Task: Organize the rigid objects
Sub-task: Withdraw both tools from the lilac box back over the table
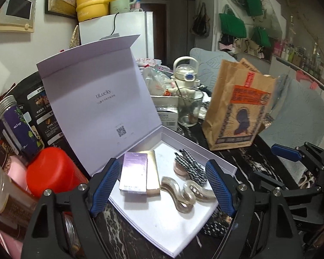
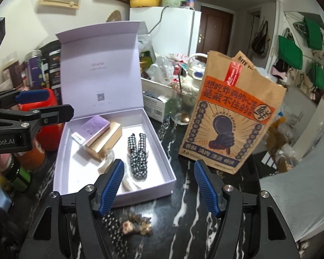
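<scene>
An open lilac box [image 1: 162, 226] lies on the dark marble table, its lid [image 1: 92, 99] standing upright. Inside lie a purple carton [image 1: 134, 172], a gold carton [image 1: 153, 172], a wavy clear hair claw [image 1: 183, 194], a checked bow [image 1: 192, 166] and a small round jar [image 1: 180, 168]. My left gripper [image 1: 163, 161] hangs open above the box's near half, holding nothing. My right gripper [image 2: 158, 164] is open and empty over the table, just right of the box [image 2: 159, 142]. Below it a spotted feather hair piece [image 2: 131, 226] lies on the table.
A brown paper bag [image 2: 231, 118] stands right of the box, with a glass holding a spoon [image 2: 182, 108] behind it. A red container [image 1: 51, 172] and jars [image 1: 15, 125] crowd the box's left side. A white bottle [image 1: 185, 73] and clutter fill the back.
</scene>
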Demonstrator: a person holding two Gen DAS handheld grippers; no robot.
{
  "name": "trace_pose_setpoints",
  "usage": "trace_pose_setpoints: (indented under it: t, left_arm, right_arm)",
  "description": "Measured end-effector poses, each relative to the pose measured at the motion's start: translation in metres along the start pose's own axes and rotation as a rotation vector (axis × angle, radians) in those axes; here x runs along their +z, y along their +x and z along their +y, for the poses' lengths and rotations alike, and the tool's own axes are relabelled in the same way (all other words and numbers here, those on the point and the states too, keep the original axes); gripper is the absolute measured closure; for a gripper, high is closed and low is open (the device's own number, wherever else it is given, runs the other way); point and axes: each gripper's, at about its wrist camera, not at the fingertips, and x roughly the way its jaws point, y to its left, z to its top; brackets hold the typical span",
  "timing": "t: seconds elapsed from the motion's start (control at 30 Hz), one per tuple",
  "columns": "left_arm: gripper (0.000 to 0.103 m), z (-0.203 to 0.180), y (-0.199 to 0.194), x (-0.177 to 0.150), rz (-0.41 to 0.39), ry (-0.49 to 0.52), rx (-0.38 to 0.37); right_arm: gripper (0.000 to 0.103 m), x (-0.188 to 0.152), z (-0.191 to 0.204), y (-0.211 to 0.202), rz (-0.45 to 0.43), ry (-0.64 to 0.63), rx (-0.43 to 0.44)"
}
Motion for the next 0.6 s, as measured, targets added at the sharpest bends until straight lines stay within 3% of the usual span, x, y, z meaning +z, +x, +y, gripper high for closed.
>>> trace_pose_setpoints:
  t: [0.6]
  left_arm:
    - [0.021, -0.013, -0.07, -0.048, -0.024, -0.016, -0.006]
  right_arm:
    - [0.035, -0.047, 0.017, -0.059, -0.059, 0.006, 0.021]
